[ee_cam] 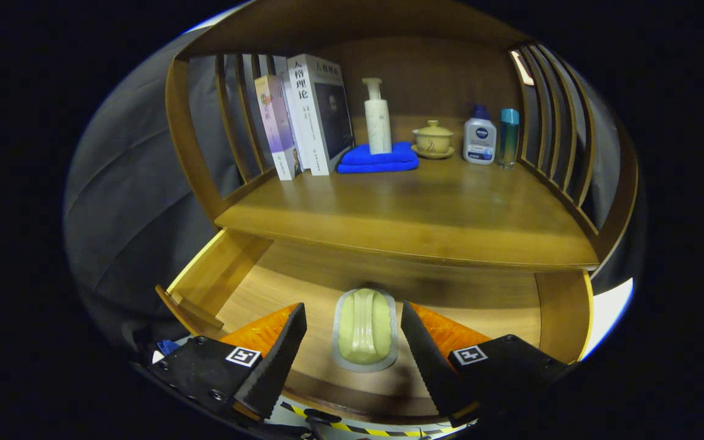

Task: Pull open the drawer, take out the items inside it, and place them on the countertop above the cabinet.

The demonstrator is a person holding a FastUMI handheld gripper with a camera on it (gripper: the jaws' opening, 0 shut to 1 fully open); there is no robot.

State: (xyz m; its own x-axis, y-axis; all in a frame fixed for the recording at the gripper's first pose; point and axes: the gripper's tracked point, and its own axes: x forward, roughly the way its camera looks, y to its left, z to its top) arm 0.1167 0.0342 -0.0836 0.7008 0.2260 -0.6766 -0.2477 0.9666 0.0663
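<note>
Wooden drawer (254, 287) lies open; sealed pale packet (365, 330) is framed between spread fingers (352, 354), long axis running near-to-far.

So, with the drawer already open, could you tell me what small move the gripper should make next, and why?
Probably lower the gripper a little and close on the pale green packet. The drawer is pulled out, the fingers are spread, and the packet lies between them, not yet touched.
</note>
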